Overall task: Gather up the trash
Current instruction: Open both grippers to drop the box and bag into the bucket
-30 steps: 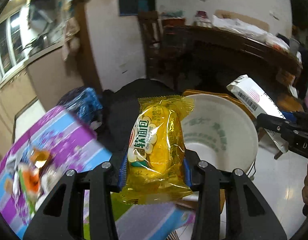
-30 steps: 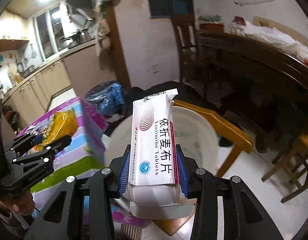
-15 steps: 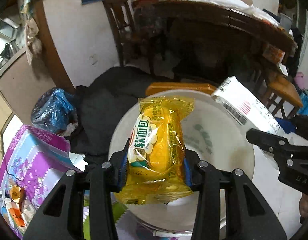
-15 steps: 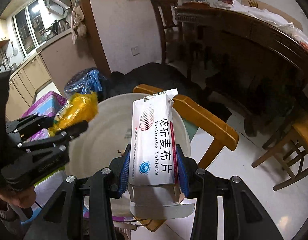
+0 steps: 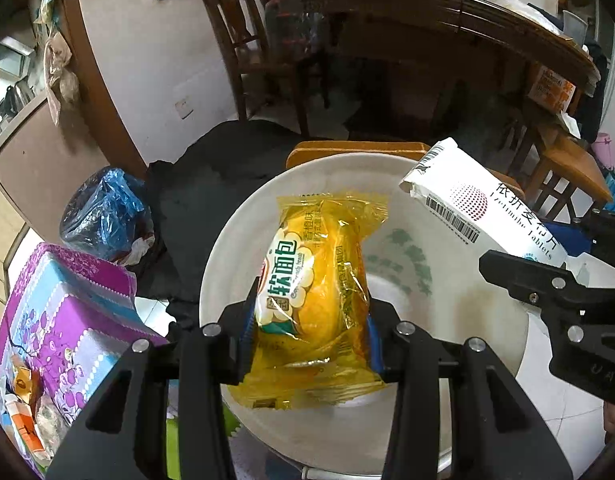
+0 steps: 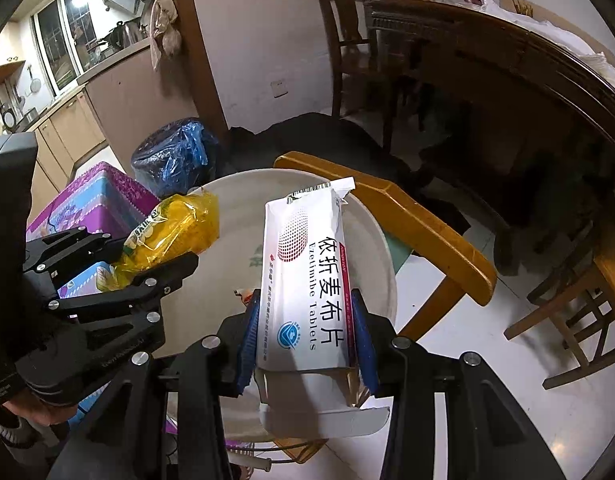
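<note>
Grippers are both hanging over the white bucket [image 5: 235, 248]: left gripper [image 5: 311, 320] clamping a yellow bread packet [image 5: 315, 280], right gripper [image 6: 305, 340] pinching a white tablet box [image 6: 307, 280].

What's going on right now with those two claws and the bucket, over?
Left gripper shut on yellow snack pack. Right gripper shut on tablet box. Both over white bucket, nothing blocking.

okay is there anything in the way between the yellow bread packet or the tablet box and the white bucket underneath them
Nothing visible. The yellow bread packet and tablet box hang over the white bucket's open mouth.
</note>
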The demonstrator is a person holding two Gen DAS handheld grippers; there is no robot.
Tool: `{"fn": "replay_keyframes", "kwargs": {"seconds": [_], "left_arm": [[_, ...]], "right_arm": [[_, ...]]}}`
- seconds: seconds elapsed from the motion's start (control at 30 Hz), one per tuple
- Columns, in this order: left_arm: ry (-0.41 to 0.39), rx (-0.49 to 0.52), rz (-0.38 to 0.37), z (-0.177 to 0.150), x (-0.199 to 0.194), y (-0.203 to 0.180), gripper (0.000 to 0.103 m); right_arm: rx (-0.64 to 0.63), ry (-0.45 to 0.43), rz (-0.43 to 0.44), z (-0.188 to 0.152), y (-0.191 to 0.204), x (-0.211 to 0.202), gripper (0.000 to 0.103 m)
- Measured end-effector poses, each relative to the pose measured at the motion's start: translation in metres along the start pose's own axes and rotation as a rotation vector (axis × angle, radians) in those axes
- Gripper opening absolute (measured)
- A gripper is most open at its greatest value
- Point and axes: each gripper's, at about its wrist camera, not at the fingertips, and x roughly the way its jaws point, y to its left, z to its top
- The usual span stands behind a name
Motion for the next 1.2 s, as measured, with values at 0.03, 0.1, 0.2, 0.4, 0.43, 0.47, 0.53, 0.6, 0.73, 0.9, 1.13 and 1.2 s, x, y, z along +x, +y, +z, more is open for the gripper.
{"fn": "replay_keyframes", "kwargs": {"seconds": [0.03,0.1,0.2,0.4,0.43,0.47,0.53,0.6,0.73,0.9,1.13,1.2], "left_arm": [[0.001,0.0,0.002,0.0,0.0,-0.002,0.041],[0.004,0.003,0.002,-0.001,0.001,-0.002,0.041],[0.007,0.003,0.004,-0.001,0.003,-0.003,0.041],[0.012,-0.002,0.013,-0.001,0.006,0.0,0.043],[0.011,-0.002,0.015,-0.001,0.006,0.0,0.043],[0.013,-0.003,0.017,-0.001,0.007,0.0,0.043],[0.015,-0.003,0.017,-0.002,0.007,0.002,0.043],[0.016,-0.005,0.021,-0.002,0.007,0.002,0.043],[0.009,-0.015,0.029,0.0,0.006,0.005,0.046],[-0.002,-0.024,0.058,0.001,0.003,0.008,0.061],[-0.007,-0.03,0.081,0.0,0.0,0.013,0.061],[-0.011,-0.035,0.085,-0.001,-0.002,0.014,0.061]], "right_arm": [[-0.001,0.002,-0.001,0.0,0.002,0.001,0.043],[-0.001,0.01,-0.001,0.0,0.004,0.004,0.043],[-0.002,0.017,-0.003,-0.002,0.005,0.006,0.043],[-0.008,0.035,-0.008,-0.001,0.009,0.01,0.043],[-0.009,0.037,-0.01,-0.001,0.01,0.011,0.043],[-0.01,0.041,-0.014,-0.001,0.01,0.012,0.043],[-0.005,0.055,-0.021,0.0,0.012,0.013,0.043],[-0.014,0.07,-0.041,0.0,0.013,0.013,0.043],[-0.021,0.099,-0.067,0.002,0.017,0.014,0.044],[-0.021,0.096,-0.041,0.001,0.019,0.013,0.051],[-0.013,0.081,-0.029,0.0,0.015,0.011,0.051],[-0.011,0.08,-0.028,-0.001,0.015,0.01,0.051]]}}
